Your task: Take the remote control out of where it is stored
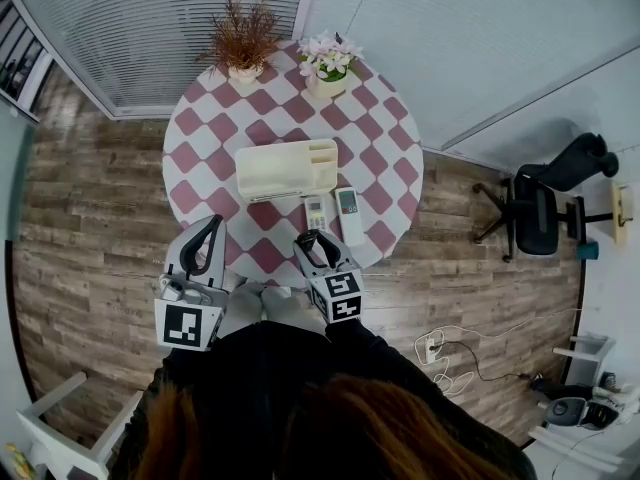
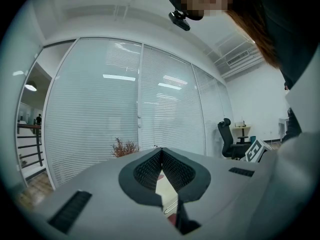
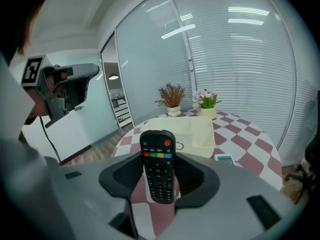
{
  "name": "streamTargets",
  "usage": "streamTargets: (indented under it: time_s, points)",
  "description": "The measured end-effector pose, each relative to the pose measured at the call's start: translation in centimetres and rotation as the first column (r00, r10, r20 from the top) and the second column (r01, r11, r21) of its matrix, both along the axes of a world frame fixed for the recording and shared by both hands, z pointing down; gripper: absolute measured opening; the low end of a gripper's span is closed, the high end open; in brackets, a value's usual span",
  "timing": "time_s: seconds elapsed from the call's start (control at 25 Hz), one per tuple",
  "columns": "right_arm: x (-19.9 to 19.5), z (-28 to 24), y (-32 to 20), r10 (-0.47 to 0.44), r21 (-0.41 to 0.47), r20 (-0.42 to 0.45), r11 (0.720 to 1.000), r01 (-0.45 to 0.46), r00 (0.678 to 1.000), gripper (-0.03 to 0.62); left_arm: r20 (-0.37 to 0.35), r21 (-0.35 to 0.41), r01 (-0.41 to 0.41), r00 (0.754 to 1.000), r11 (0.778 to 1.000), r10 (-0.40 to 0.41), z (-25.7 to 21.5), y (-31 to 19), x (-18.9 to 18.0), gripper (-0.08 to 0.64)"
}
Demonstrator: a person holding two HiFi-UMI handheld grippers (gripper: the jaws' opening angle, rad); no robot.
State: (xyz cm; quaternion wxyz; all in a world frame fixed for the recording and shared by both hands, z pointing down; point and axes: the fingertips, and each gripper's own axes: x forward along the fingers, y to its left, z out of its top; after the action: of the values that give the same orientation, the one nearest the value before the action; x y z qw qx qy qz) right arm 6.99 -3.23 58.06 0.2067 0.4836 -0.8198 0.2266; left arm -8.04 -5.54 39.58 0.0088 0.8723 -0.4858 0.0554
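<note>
Right gripper, seen in its own view, is clamped on a black plastic remote control. Both dark ribbed pads press on the remote's long sides, and its end with the red power button points away from the camera. The remote is held in the air above the near part of a round table with a pink-and-white chequered cloth, clear of the cream plastic organiser box behind it. A white remote with a small screen lies on the cloth just right of the jaws. A dried reddish-brown plant in a white pot and a pot of pale pink flowers stand at the far edge.

In the left gripper view, the left gripper has its pads meeting at the tips, with nothing between them. It faces a glass wall with white blinds, and a black office chair stands to the right.

The head view shows both grippers side by side at the table's near edge. The right one is just in front of two white remotes lying next to each other, close to the organiser box. The left one is closed over the cloth, well left of them.
</note>
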Motion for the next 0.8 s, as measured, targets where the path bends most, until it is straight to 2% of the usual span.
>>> streamTargets:
  time_s: [0.4, 0.8]
  points:
    - [-0.3, 2.6, -0.1, -0.021, -0.082, -0.014, 0.996, 0.020, 1.000, 0.204, 0.002, 0.000, 0.005, 1.000, 1.000, -0.005, 0.1, -0.2, -0.1, 0.006]
    - [-1.6, 3.9, -1.9, -0.058, -0.081, -0.047, 0.995, 0.054, 0.997, 0.204, 0.004, -0.008, 0.019, 1.000, 1.000, -0.019, 0.2, 0.0, -0.4, 0.006]
